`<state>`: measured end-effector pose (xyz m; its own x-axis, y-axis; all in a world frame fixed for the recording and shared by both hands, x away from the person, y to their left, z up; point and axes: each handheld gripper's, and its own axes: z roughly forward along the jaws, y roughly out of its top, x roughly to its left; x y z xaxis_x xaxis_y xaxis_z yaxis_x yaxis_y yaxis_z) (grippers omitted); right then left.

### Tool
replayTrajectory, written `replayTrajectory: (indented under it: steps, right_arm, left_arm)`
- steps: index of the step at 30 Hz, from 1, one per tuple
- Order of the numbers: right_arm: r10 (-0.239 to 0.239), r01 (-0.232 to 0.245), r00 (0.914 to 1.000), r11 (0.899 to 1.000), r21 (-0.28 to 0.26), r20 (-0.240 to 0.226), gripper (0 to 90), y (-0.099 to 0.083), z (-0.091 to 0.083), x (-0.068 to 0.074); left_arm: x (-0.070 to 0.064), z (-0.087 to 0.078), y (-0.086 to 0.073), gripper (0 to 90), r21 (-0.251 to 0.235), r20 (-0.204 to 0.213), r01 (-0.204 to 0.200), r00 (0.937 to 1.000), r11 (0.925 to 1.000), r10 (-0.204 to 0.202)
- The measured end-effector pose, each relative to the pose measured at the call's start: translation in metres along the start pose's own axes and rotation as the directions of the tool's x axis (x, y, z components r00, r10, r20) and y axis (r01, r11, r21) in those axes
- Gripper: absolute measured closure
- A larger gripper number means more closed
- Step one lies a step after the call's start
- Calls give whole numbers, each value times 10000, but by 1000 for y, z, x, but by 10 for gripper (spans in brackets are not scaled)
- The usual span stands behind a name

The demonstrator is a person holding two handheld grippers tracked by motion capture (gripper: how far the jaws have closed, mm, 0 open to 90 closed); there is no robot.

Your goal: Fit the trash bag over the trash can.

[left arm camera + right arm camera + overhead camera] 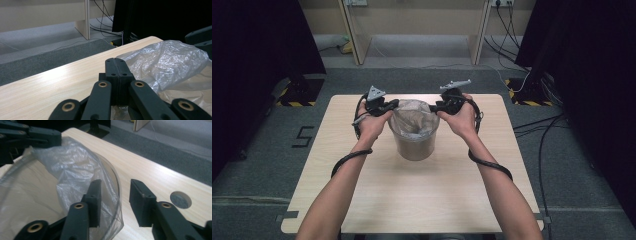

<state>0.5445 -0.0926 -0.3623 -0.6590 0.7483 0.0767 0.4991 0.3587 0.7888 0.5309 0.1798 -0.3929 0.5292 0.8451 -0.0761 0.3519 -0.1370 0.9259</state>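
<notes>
The left gripper has its two black jaws pressed flat together. Thin plastic shows just under them in the left gripper view, but the pinch itself is hidden, so I cannot tell for sure whether the bag is caught between them. In the high view this gripper sits at the left rim of the bin.

The right gripper has its jaws spread apart with a clear gap. They straddle the rim: one jaw stands inside the bag, against the film, and the other stands outside over the table. In the high view it is at the right rim, and the hand hides most of it.

The bag is thin, clear plastic, wrinkled and shiny, and it lines the bin with its edge raised loosely above the rim. The bin is round and its wall looks translucent and brownish; its bottom is hidden by the bag. It stands near the middle of the table, a little toward the far edge.

The table is pale wood grain, with rounded corners and a round hole in the top.
</notes>
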Motion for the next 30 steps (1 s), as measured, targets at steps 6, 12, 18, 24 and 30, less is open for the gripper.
replayTrajectory:
  steps: [6,12,18,24,30]
  right_arm:
    - [233,-233,9997,9996,-186,-16,879,-4,0,-5]
    - [362,-359,9993,9992,-189,138,900,-3,3,-8]
    - [464,-463,9984,9989,-48,315,900,-6,9,-12]
    - [204,-192,9981,9996,-208,585,823,0,1,-9]
    - [159,-124,9978,9985,-542,650,728,9,-7,-4]
  left_arm:
    - [3,4,-1,890,48,-67,59,10000,10000,-58]
    - [4,4,-1,853,2,-77,167,9998,9999,-167]
    - [5,-4,2,761,-110,147,363,9992,9993,-361]
    - [8,-17,5,674,-176,449,496,9978,9986,-487]
    - [18,-29,1,669,85,670,637,9957,9979,-641]
